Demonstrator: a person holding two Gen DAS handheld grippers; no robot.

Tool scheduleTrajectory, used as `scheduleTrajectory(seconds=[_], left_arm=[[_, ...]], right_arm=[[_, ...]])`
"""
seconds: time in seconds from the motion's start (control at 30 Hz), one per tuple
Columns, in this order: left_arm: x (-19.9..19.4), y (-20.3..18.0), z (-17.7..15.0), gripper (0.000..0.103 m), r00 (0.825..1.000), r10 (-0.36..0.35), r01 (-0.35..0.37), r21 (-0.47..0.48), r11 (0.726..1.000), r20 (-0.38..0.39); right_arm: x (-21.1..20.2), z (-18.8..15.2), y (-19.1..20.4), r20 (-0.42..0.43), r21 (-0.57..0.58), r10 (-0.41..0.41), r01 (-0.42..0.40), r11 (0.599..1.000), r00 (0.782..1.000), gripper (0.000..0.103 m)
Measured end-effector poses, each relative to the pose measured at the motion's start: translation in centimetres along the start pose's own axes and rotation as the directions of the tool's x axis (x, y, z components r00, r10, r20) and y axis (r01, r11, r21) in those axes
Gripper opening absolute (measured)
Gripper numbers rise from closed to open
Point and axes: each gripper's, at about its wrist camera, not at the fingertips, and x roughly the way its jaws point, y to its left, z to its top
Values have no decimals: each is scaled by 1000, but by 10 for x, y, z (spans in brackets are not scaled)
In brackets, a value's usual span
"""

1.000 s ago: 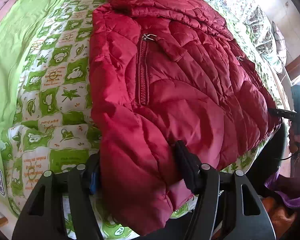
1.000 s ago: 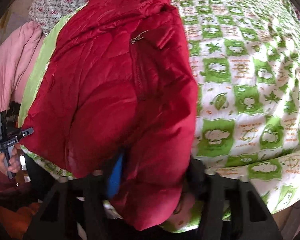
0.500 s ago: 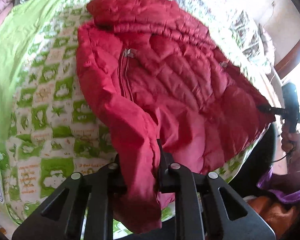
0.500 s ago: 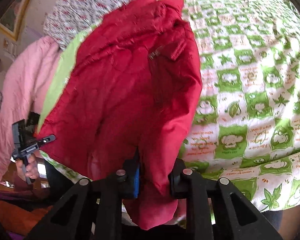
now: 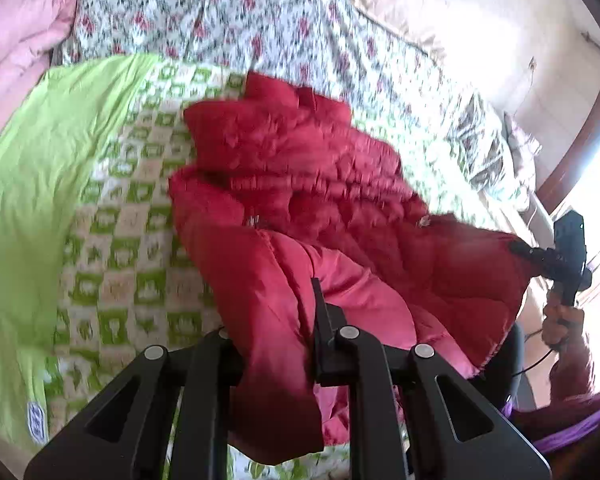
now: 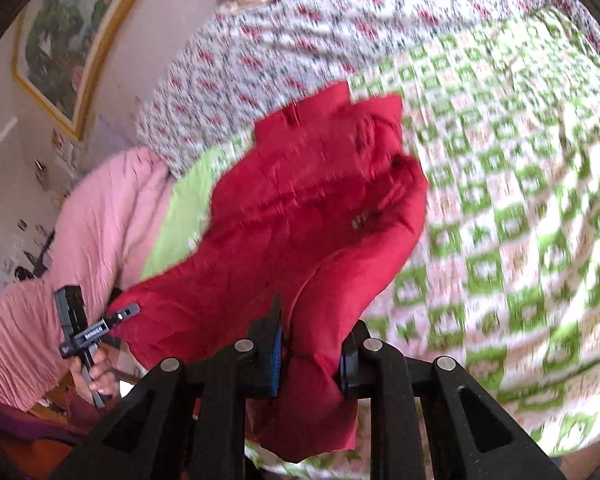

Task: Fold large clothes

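Observation:
A red quilted puffer jacket (image 5: 332,184) lies on the bed with its near hem lifted. My left gripper (image 5: 278,344) is shut on the hem's left corner and holds it above the bed. My right gripper (image 6: 310,352) is shut on the other hem corner; the jacket (image 6: 300,200) hangs between them and its far part rests on the bed. The right gripper also shows at the right of the left wrist view (image 5: 556,256), and the left gripper at the left of the right wrist view (image 6: 92,328).
The bed has a green-and-white checked sheet (image 5: 120,248) with a plain lime strip (image 5: 32,184) at its left. A floral quilt (image 5: 228,12) and pink bedding (image 5: 12,40) lie at the far end. A framed picture (image 6: 60,40) hangs on the wall.
Both grippers closed on the jacket's hem corners and lifted them up and away from the bed. The near half of the jacket has risen and the views have tilted up.

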Motion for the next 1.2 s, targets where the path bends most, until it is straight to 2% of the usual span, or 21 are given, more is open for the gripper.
scheduleTrajectory(seconds=[0.3, 0.67, 0.87, 1.2], left_arm=[[4, 3, 56, 14, 993, -6, 7, -8, 1000, 118], [39, 15, 126, 14, 984, 1, 12, -70, 997, 181], [74, 31, 159, 14, 981, 24, -2, -112, 994, 192], [149, 57, 203, 14, 987, 88, -67, -146, 987, 138]], right_arm=[[7, 60, 14, 125, -19, 16, -14, 1000, 992, 19], [48, 133, 9, 215, 16, -11, 7, 1000, 977, 18], [79, 165, -5, 243, 64, -42, 27, 998, 969, 18], [146, 210, -36, 235, 168, -124, 85, 982, 964, 19]])
